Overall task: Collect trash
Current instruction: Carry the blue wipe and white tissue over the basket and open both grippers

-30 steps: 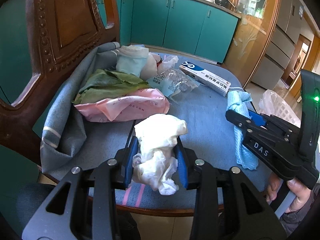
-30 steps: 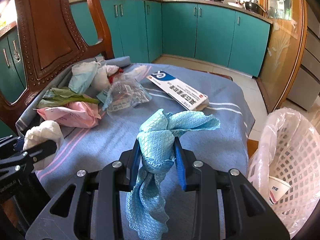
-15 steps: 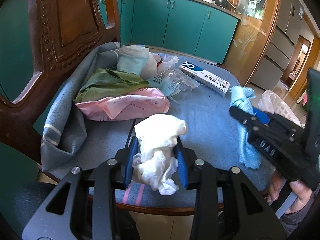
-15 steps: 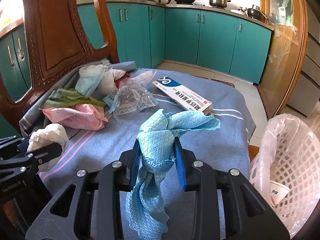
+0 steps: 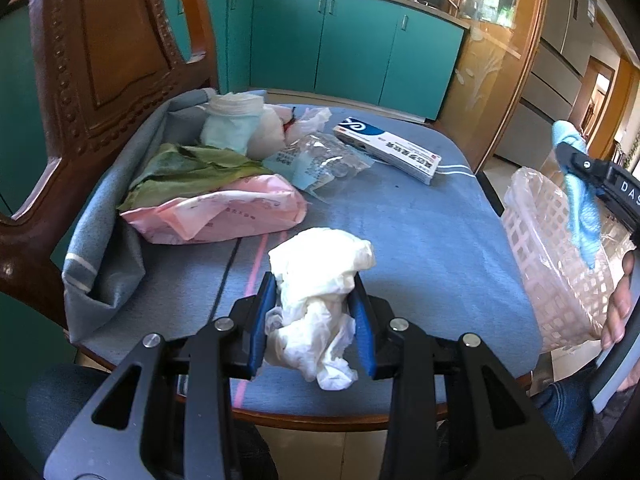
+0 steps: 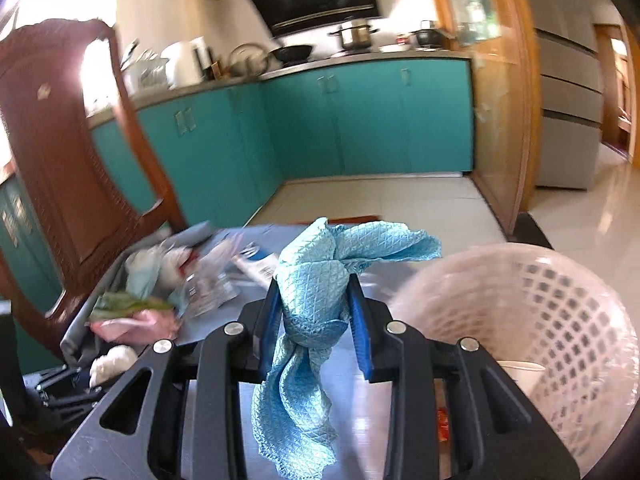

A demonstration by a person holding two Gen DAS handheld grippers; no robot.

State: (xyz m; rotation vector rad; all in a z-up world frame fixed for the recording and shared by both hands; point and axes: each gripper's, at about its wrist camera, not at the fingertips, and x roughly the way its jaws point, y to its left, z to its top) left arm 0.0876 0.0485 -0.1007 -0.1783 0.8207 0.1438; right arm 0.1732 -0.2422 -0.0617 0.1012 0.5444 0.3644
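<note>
L gripper (image 5: pixel 316 320) on tissue (image 5: pixel 320 280), R gripper (image 6: pixel 316 320) on cloth (image 6: pixel 312 300)

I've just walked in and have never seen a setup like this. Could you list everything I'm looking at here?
White tissue wad: one, white, clamped in the left gripper above the cloth.
Blue cloth: one, light blue, clamped in the right gripper beside the basket.
Basket: one, pale pink lattice with a clear liner, off the table's right edge.
Box: one, white and blue, far side of the table.
Pink bag: one, pink, left side.
Green leaves: a pile, green, on the pink bag.
Clear wrapper: one, transparent, mid-table.
Table cover: one, grey-blue.
Chair: one, dark wood, left.
Left gripper: black, blue pads.
Right gripper: black, blue pads.
</note>
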